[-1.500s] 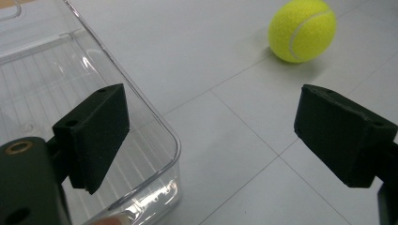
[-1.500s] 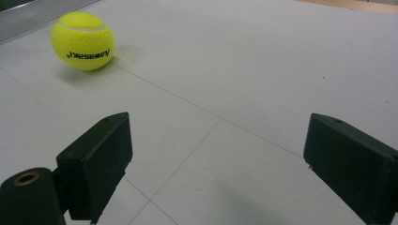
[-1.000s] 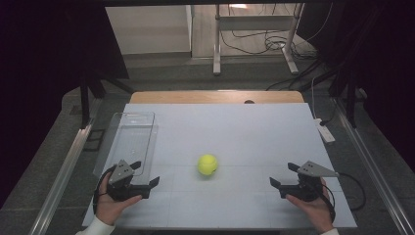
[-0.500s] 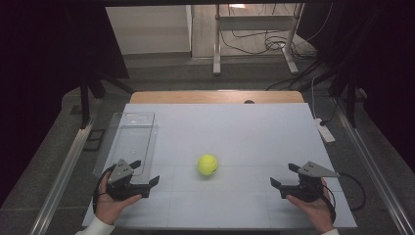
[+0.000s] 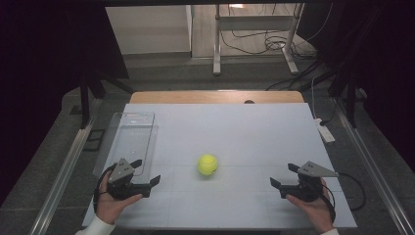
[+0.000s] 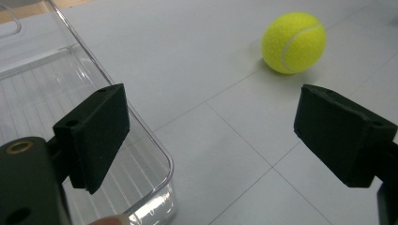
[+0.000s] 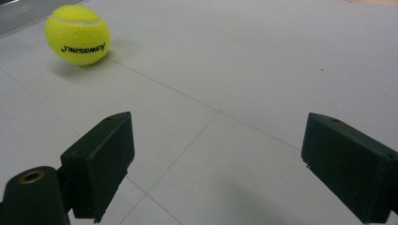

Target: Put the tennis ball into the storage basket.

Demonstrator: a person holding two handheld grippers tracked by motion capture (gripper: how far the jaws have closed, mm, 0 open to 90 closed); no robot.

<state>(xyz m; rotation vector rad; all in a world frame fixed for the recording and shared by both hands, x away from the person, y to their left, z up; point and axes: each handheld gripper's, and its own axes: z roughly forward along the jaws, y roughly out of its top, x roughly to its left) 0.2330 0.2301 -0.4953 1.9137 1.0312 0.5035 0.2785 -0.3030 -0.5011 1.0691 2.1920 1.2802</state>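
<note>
1. Currently the left gripper (image 5: 147, 174) sits low over the near left part of the white table (image 5: 235, 132), held in the person's left hand (image 5: 110, 200). Its jaws stand spread with nothing between them; the left gripper view shows bare table in the gap.
2. Right gripper (image 5: 282, 177) sits low over the near right part of the table, held in the right hand (image 5: 313, 208). Jaws likewise spread wide, nothing between them.
3. Tennis ball (image 5: 207, 164), yellow, rests on the table between the two grippers, well apart from both. From the left gripper (image 6: 211, 136) it lies ahead and off toward the right jaw's side (image 6: 293, 42). From the right gripper (image 7: 216, 164) it lies ahead and beyond the left jaw (image 7: 77, 33); black lettering on its side faces that camera.
4. Clear plastic bin (image 5: 125, 139) stands on the table just ahead of the left gripper. In the left gripper view its rounded near corner (image 6: 159, 164) sits just behind the left jaw, which overlaps the bin's rim in that view; whether they touch I cannot tell. Bin interior shows a ribbed floor.
5. Both gripper cables trail back toward the person's wrists. A white power strip (image 5: 324, 130) lies at the table's far right edge, well away from the right gripper.
</note>
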